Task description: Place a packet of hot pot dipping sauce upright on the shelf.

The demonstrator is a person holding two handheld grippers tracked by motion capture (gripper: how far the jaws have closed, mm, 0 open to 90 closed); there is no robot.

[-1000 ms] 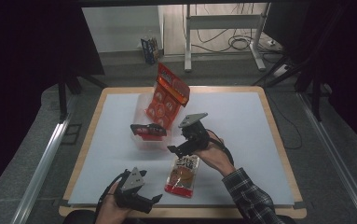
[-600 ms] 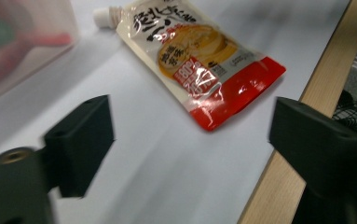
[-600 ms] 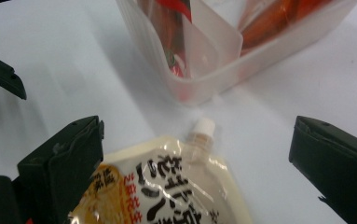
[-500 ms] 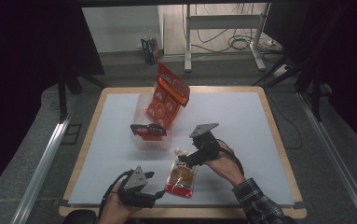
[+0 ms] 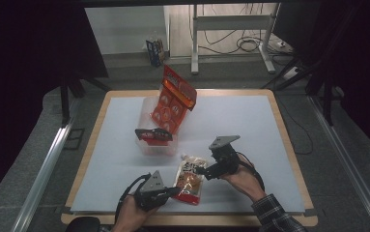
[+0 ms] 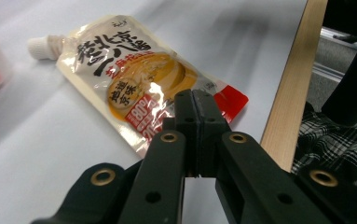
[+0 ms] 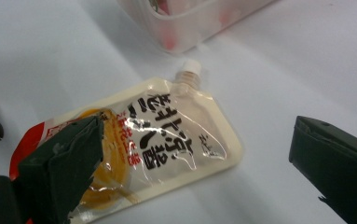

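Left tongs (image 5: 173, 190), seen from the high view, sit low over the white surface (image 5: 250, 130) near its front wooden edge, tips at the lower left side of a flat cream spouted pouch with black lettering and an orange-red base (image 5: 189, 180). Right tongs (image 5: 203, 170), held by a hand with a plaid sleeve (image 5: 274, 218), reach the pouch's upper right side. Beyond both tongs stands a clear plastic tub (image 5: 157, 143) with a red and orange snack bag (image 5: 174, 101) leaning up out of it.

From the left gripper view, the left tongs (image 6: 195, 106) are pressed together with nothing between them, tips over the pouch's (image 6: 139, 84) red lower corner. The pouch's white cap (image 6: 39, 45) points away to the left.

From the right gripper view, the right tongs (image 7: 199, 140) are spread wide, one jaw over the pouch's (image 7: 167, 135) orange part, the other clear of it to the right. The cap (image 7: 189, 69) points towards the tub (image 7: 195, 18) just beyond.
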